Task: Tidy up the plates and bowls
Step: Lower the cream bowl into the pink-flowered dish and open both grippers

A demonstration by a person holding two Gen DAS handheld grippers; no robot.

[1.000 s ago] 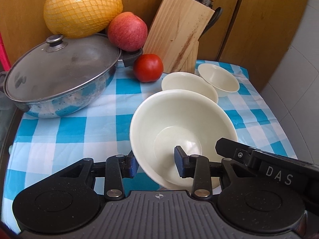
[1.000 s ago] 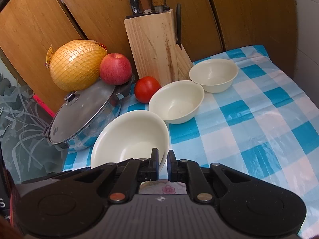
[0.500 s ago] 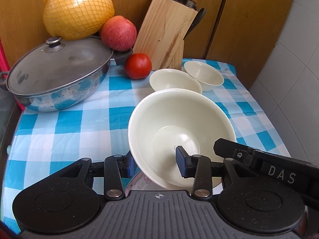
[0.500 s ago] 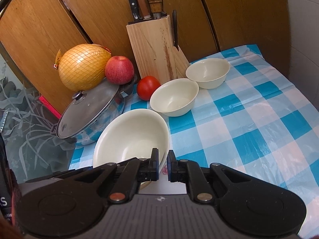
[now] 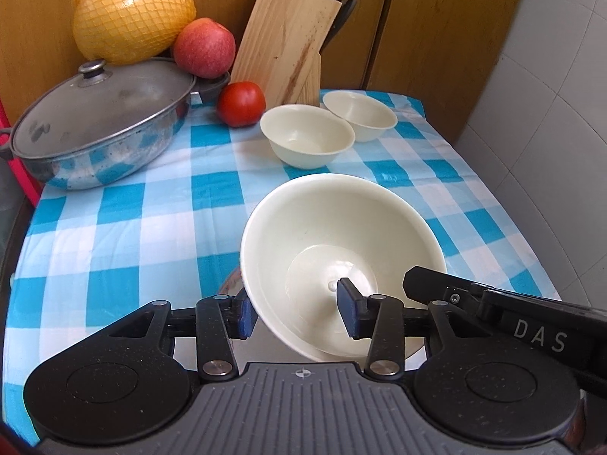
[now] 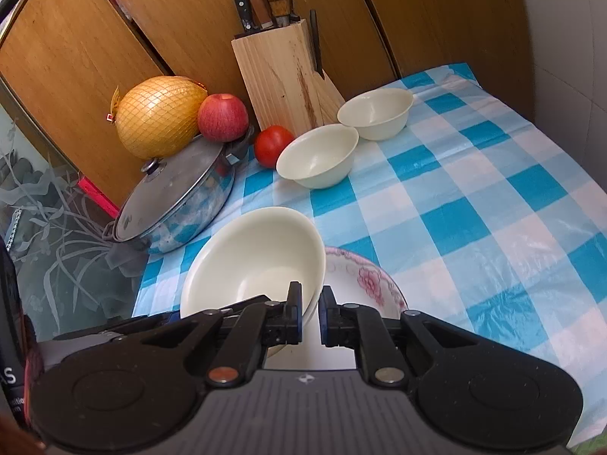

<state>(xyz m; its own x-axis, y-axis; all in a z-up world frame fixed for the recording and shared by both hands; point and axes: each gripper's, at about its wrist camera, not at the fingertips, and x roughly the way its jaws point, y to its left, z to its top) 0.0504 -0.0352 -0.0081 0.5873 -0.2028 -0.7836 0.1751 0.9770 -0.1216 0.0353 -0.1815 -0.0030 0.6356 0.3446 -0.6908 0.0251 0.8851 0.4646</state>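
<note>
A large cream bowl [image 5: 341, 235] hangs tilted just above a floral plate [image 6: 364, 280] near the table's front edge. My left gripper [image 5: 296, 316] straddles the bowl's left wall. One pad is outside and the other stands inside, clear of the wall, and the jaws are opening. My right gripper [image 6: 311, 316] is shut on the bowl's right rim [image 6: 316, 265], and its black body shows in the left wrist view [image 5: 493, 303]. Two smaller cream bowls [image 5: 307, 136] [image 5: 360, 115] sit side by side at the back, apart from both grippers.
A lidded steel pot [image 5: 98, 121] fills the back left, with a netted pomelo [image 5: 132, 11] and an apple [image 5: 205, 47] behind it. A tomato [image 5: 241, 103] and a knife block [image 5: 288, 45] stand beside the small bowls. The blue checked cloth [image 6: 474, 208] runs to a tiled wall on the right.
Both grippers have drawn back toward the near edge with the large bowl. The floral plate has come into view beneath it. The left gripper's jaws have widened.
</note>
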